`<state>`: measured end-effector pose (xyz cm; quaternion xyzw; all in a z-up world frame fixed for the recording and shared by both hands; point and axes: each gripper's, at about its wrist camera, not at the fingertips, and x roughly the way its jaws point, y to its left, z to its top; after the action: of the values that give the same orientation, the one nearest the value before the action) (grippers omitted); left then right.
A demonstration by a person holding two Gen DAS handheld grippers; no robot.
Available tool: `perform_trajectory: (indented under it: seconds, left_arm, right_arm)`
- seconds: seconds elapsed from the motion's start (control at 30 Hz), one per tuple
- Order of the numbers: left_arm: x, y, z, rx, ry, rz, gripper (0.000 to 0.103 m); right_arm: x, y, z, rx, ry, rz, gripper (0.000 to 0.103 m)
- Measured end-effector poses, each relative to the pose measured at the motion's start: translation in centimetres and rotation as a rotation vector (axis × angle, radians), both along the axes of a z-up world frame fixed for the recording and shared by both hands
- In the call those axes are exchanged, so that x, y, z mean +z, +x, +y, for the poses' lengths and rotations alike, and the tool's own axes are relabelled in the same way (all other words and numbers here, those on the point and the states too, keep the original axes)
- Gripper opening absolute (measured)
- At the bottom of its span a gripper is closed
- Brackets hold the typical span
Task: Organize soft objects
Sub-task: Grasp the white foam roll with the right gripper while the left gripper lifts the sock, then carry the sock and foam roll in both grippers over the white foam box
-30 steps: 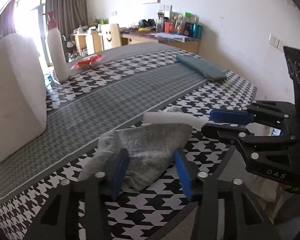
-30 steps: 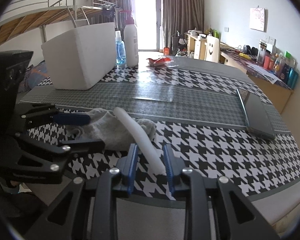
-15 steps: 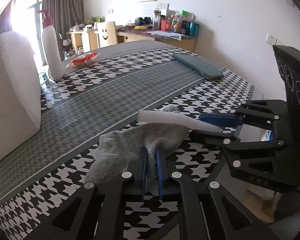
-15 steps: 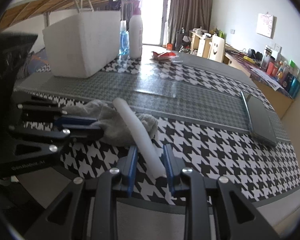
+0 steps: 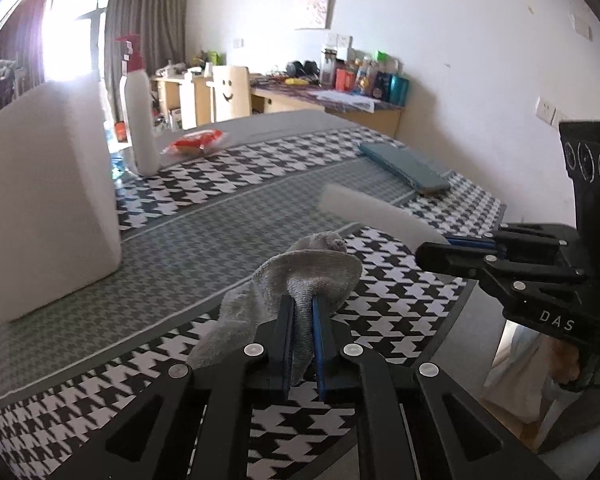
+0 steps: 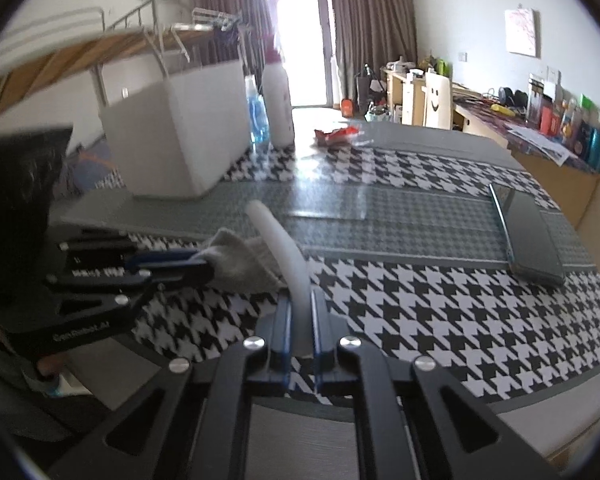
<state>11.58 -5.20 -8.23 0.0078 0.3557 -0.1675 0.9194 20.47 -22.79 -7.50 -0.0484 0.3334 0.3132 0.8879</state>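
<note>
My left gripper [image 5: 301, 308] is shut on a grey cloth [image 5: 300, 276] and lifts it a little off the houndstooth table; the cloth hangs down to the left. My right gripper [image 6: 300, 304] is shut on the near end of a white foam tube [image 6: 278, 240], which sticks up and away, raised off the table. The tube [image 5: 372, 212] and the right gripper [image 5: 452, 246] also show in the left wrist view at right. The cloth [image 6: 240, 258] and the left gripper [image 6: 196, 262] show in the right wrist view at left.
A large white foam box [image 5: 48, 200] stands at the left, also in the right wrist view [image 6: 180, 140]. Behind it are a white pump bottle [image 5: 140, 120] and a red packet [image 5: 196, 142]. A teal notebook [image 5: 404, 168] lies far right. The table's near edge [image 6: 420, 400] is close.
Both grippers closed: the left shut on the cloth, the right on the foam tube. Both objects have since been lifted off the table.
</note>
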Motion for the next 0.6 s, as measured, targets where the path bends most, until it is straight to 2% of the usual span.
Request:
perform_trajectory:
  seconds: [0.27,0.6]
  left_arm:
    - [1.4,-1.3,1.9,0.055,-0.027,-0.045,0.009]
    - [2.7,-2.0,3.0,0.09,-0.025,-0.09,0.009]
  right_arm:
    - [0.7,0.1,0.4,-0.054,0.057,0.021,0.011]
    - [1.8,-0.7,1.7,-0.056,0.069,-0.019,0.011]
